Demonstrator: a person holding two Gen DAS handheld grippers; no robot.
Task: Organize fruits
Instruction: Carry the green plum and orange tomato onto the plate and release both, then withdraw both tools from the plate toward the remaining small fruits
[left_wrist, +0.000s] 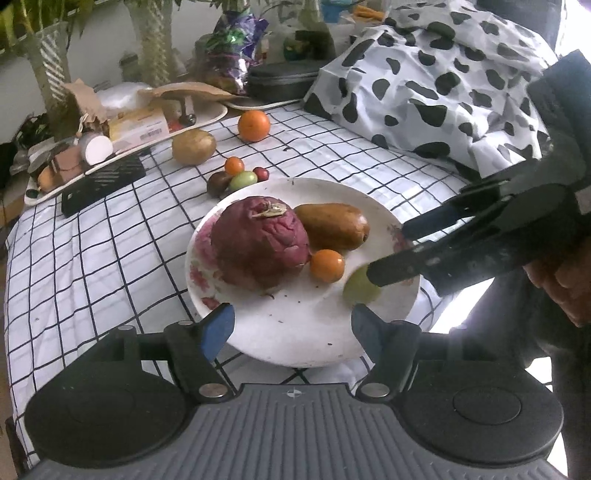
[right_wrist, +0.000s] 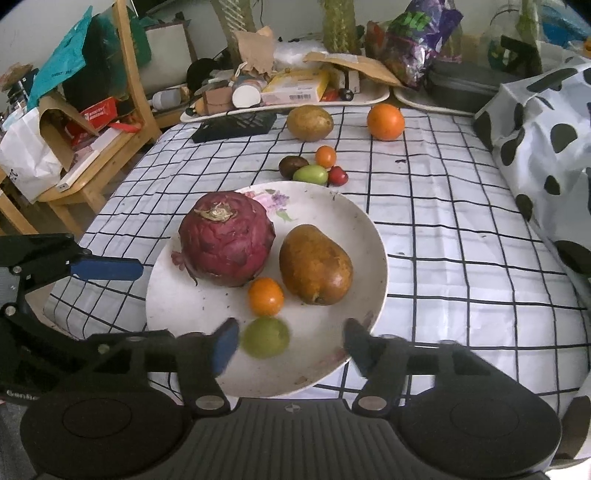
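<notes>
A white floral plate (left_wrist: 314, 310) (right_wrist: 184, 299) holds a wrinkled purple-red round fruit (left_wrist: 258, 243) (right_wrist: 227, 240), a brown pear-shaped fruit (left_wrist: 334, 225) (right_wrist: 316, 266), a small orange fruit (left_wrist: 327, 265) (right_wrist: 266, 296) and a blurred green fruit (left_wrist: 356, 291) (right_wrist: 266, 338). My right gripper (right_wrist: 290, 341) (left_wrist: 388, 251) is open over the plate's near edge. The green fruit lies between its fingers, close to the left one, and the pads do not press on it. My left gripper (left_wrist: 291, 325) is open over the plate's rim with nothing between its fingers (right_wrist: 107, 268).
Beyond the plate on the checked cloth (right_wrist: 443, 221) lie a big orange (right_wrist: 385, 122), a brown round fruit (right_wrist: 309, 122) and a cluster of small fruits (right_wrist: 314, 168). A cluttered tray (right_wrist: 288, 98) stands behind, a spotted bag (right_wrist: 546, 140) at the right, a wooden chair (right_wrist: 110, 122) at the left.
</notes>
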